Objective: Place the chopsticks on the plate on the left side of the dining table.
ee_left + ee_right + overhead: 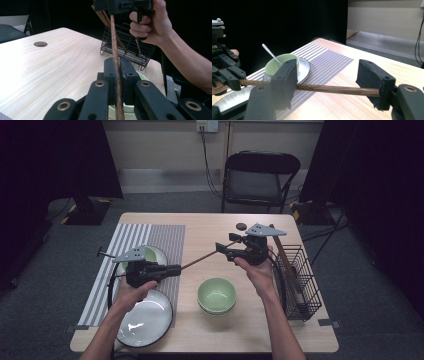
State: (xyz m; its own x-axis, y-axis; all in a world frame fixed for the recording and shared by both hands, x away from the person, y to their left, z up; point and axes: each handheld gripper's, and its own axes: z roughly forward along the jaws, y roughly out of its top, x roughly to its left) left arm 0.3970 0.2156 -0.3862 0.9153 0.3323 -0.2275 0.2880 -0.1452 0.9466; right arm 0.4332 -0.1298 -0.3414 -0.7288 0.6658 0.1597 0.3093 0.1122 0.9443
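Your left gripper (175, 269) is clamping one end of a brown wooden chopstick (200, 259) — in the left gripper view its jaws are pressing tight on the stick (115, 62), which is running up between them toward your other hand. The chopstick is hanging in the air over the table (210, 227), slanting from the left gripper up to the right gripper (222, 249).

Your right gripper's jaws are standing wide apart. In the right gripper view the stick (332, 89) is lying crosswise in the gap between them, its near end reaching the right-hand jaw; whether that jaw is touching it, you cannot tell from here. So the left gripper is doing the holding.

Around you: a striped placemat (150, 237) is lying on the left half of the table. A small green cup (283, 62) with a metal spoon (271, 53) in it is sitting on a saucer on the mat. A large shiny plate (150, 320) is resting at the near edge below your left hand. A stack of green bowls (216, 296) is sitting near the middle — just below the chopstick's line. A black wire basket (302, 280) is standing at the right edge, holding more chopsticks (285, 260).
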